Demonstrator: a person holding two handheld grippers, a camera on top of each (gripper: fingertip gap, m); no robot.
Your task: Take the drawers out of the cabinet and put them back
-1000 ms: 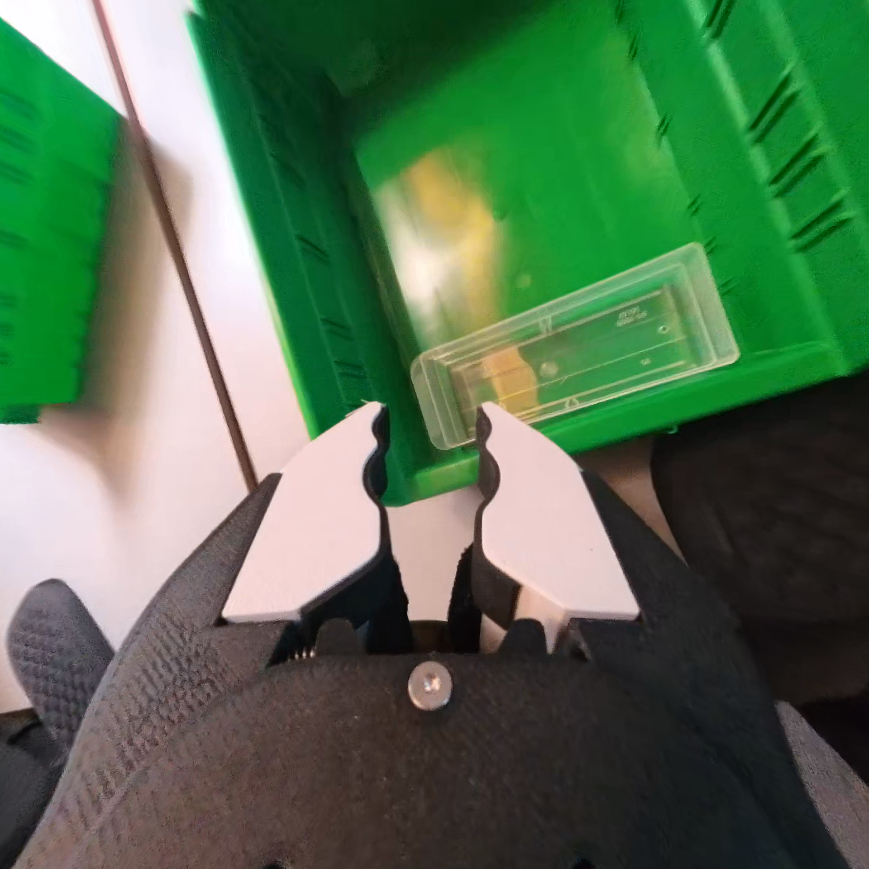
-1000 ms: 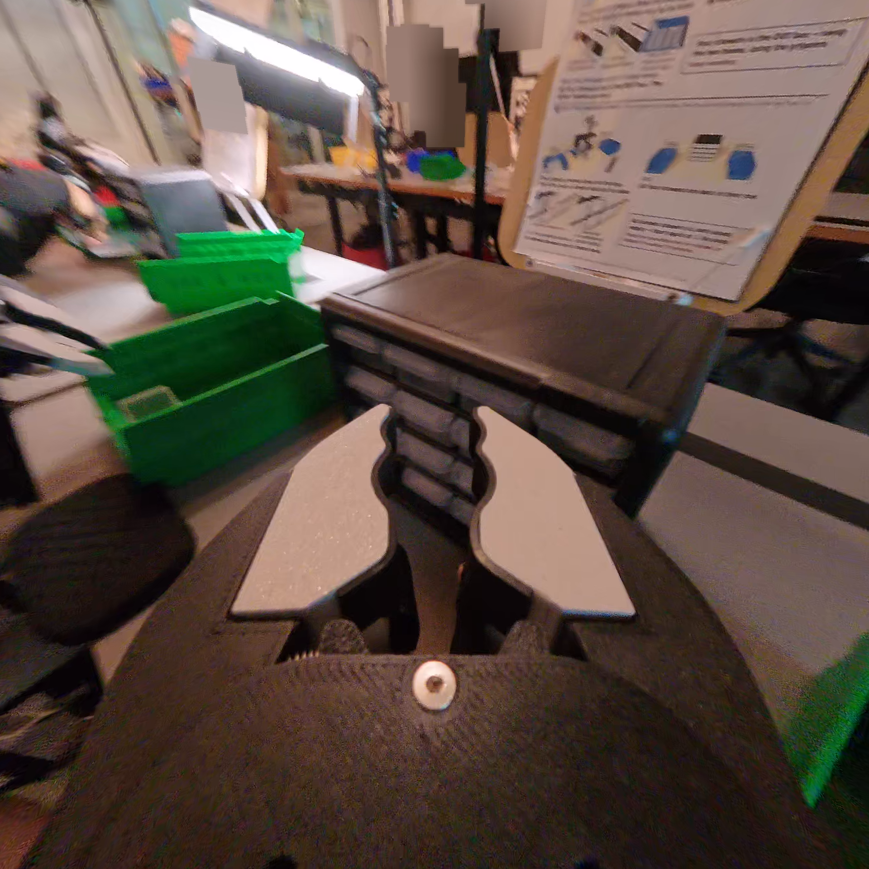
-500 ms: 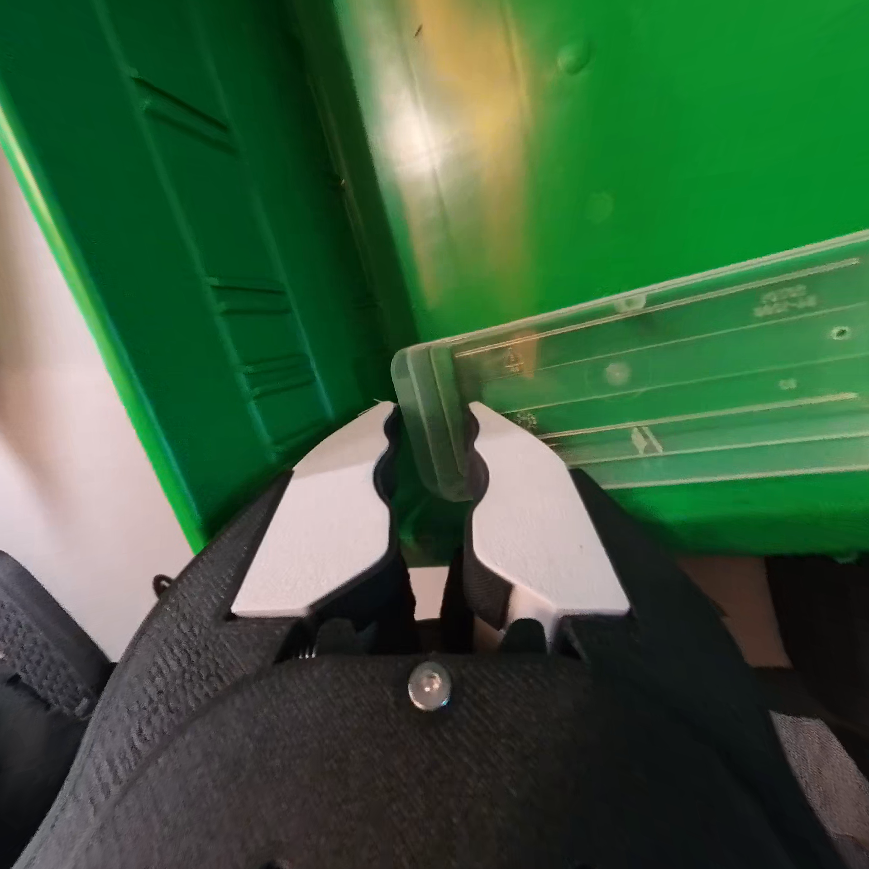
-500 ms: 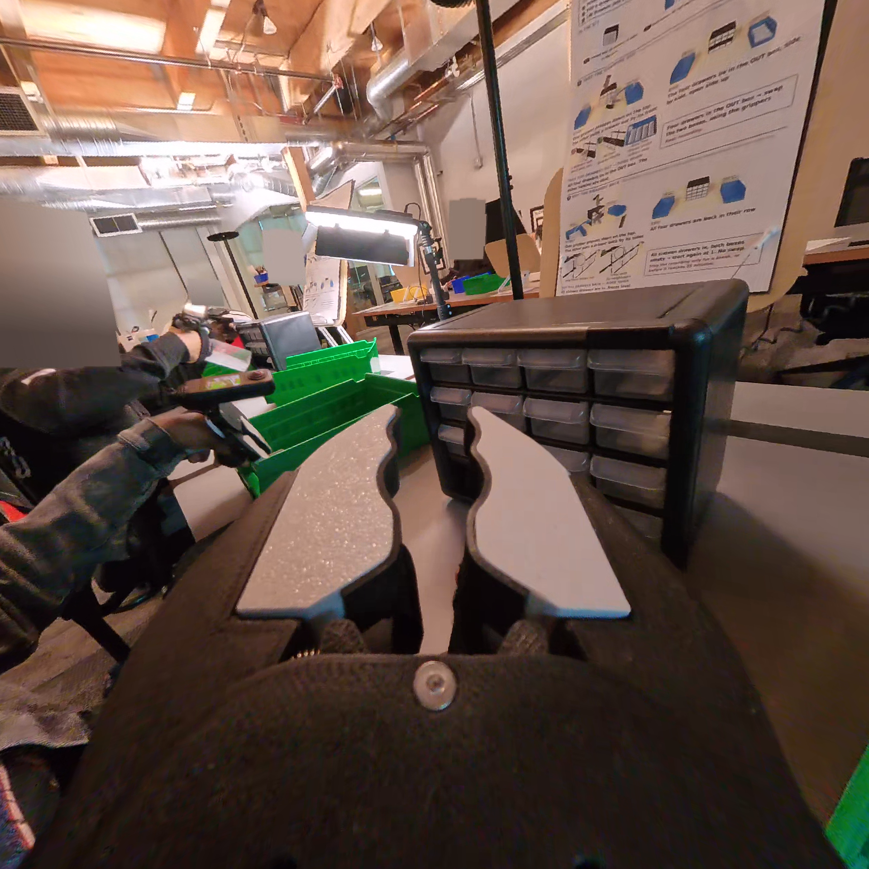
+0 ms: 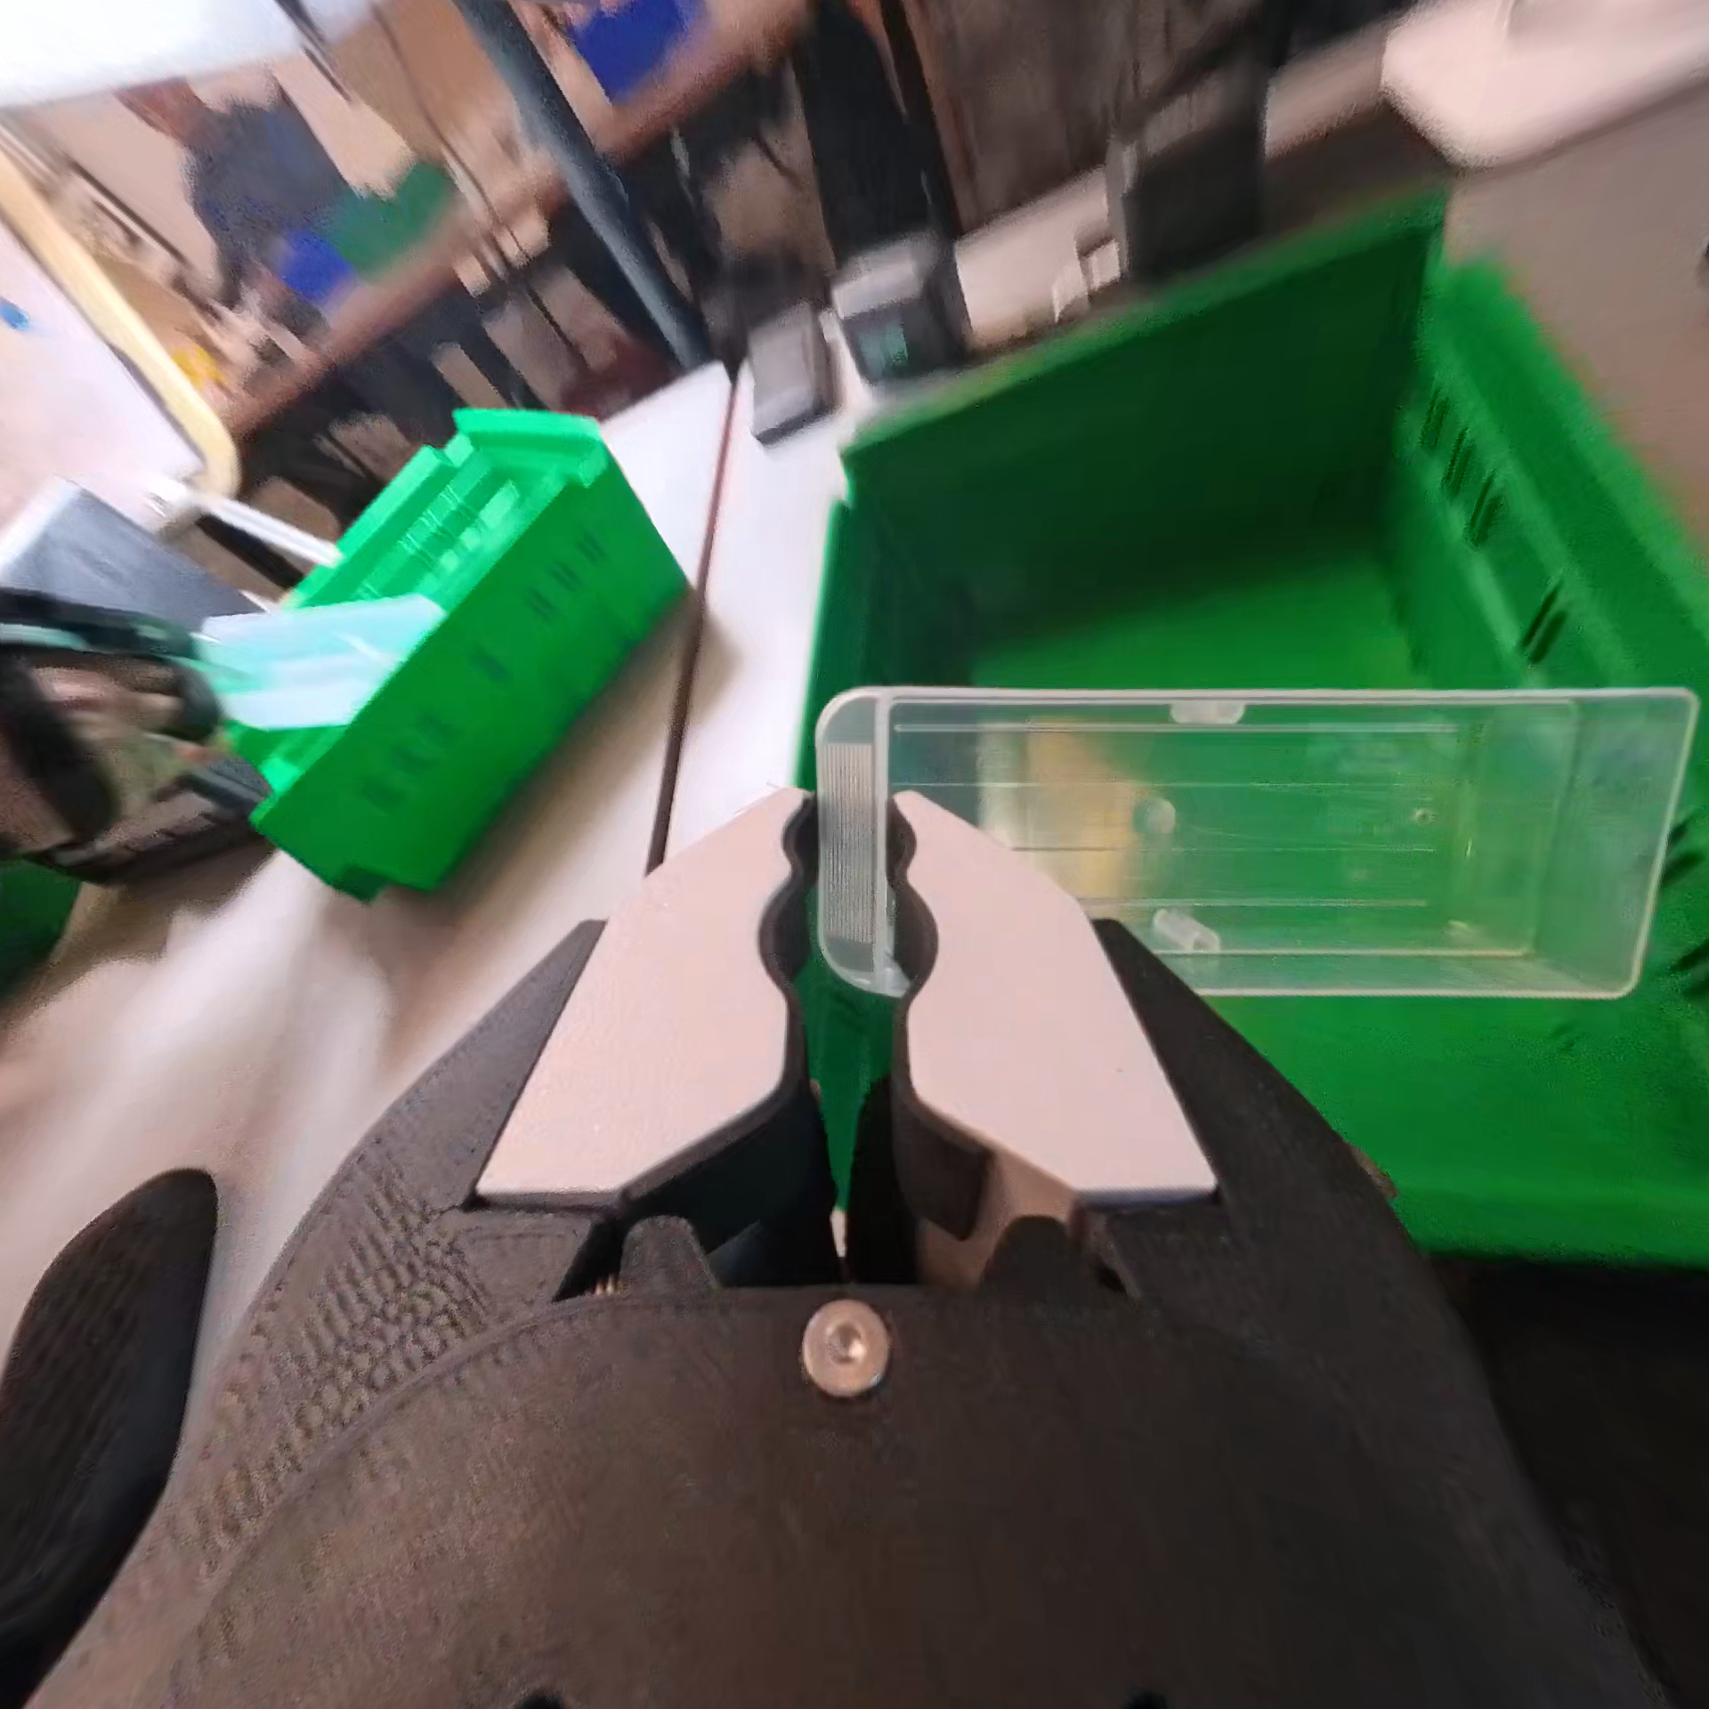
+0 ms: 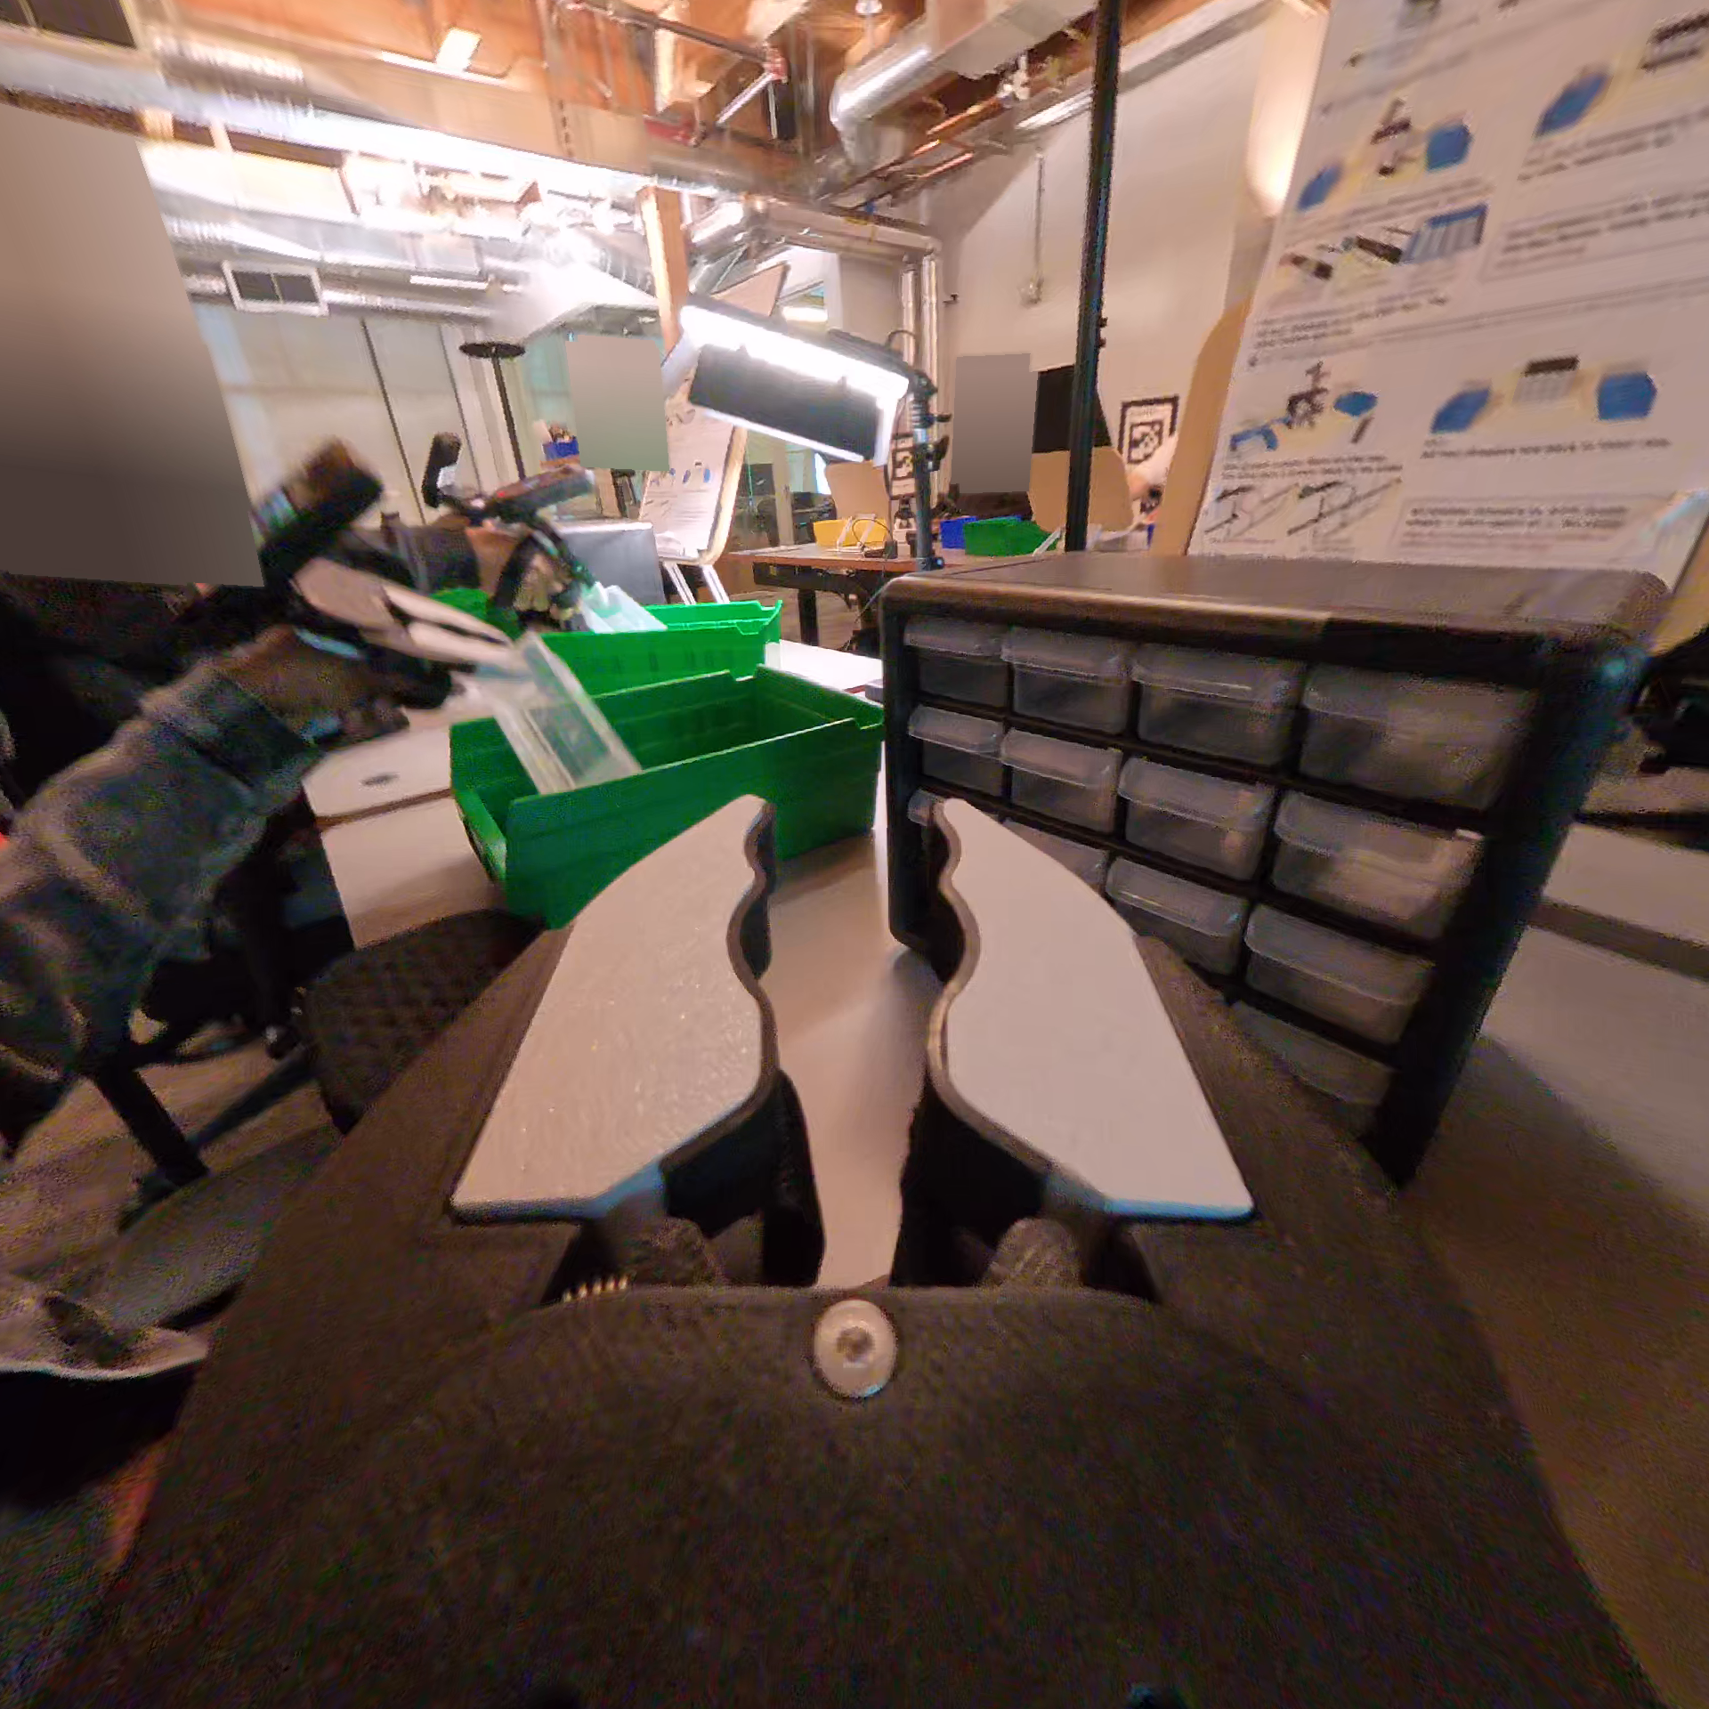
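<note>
My left gripper (image 5: 853, 818) is shut on the front lip of a clear plastic drawer (image 5: 1295, 837) and holds it in the air above a green bin (image 5: 1156, 518). The right wrist view shows that drawer (image 6: 564, 721) tilted over the bin (image 6: 684, 814), held by the left gripper (image 6: 462, 647). My right gripper (image 6: 851, 823) is open and empty, low over the table, just left of the black drawer cabinet (image 6: 1239, 814). The cabinet holds several clear drawers in rows.
A second green bin (image 5: 462, 684) lies farther left on the table; another person's gripper (image 5: 111, 647) holds a clear drawer beside it. A poster board (image 6: 1498, 305) stands behind the cabinet. A lamp on a stand (image 6: 795, 379) is farther back.
My left gripper has closed on the clear drawer and lifted it out of the green bin. My right gripper has drawn back and risen, so the cabinet front shows in full.
</note>
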